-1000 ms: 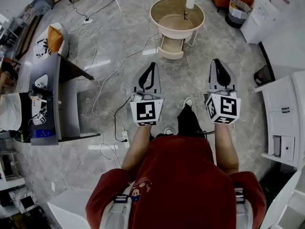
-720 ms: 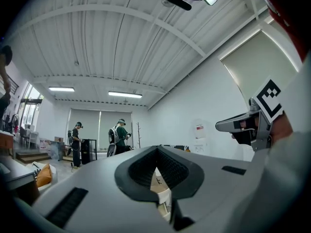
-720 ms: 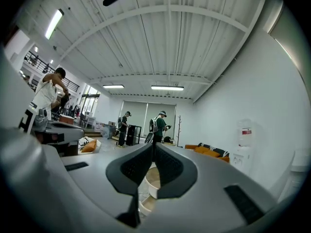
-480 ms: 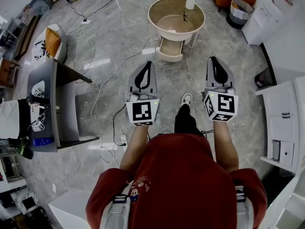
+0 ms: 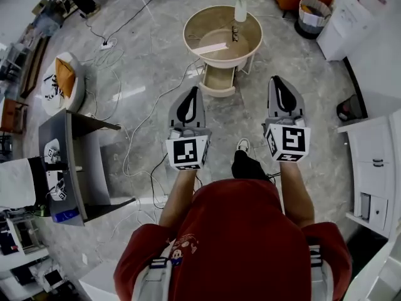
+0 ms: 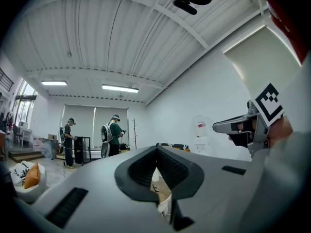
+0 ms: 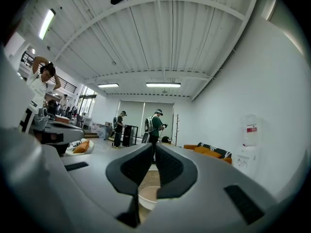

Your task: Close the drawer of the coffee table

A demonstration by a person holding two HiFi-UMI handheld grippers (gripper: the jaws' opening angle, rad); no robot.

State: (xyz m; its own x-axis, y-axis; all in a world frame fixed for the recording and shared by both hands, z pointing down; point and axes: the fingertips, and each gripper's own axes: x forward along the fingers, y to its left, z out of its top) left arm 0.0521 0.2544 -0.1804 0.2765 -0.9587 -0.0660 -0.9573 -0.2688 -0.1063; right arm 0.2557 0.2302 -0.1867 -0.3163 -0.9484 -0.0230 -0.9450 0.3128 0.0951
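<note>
Round beige coffee table (image 5: 190, 41) at 12 o'clock w/ its pale wood drawer (image 5: 219, 80) standing open toward the person, prob. light & sliding straight on runners, best pushed mid curved front; left gripper (image 5: 193, 91) & right gripper (image 5: 275, 80) both closed, empty, well short.

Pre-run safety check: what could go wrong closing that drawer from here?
Cables snake over the floor toward the table: a trip risk on approach. A vase stands near the table's far rim; a hard shove on the open drawer might topple it.
</note>
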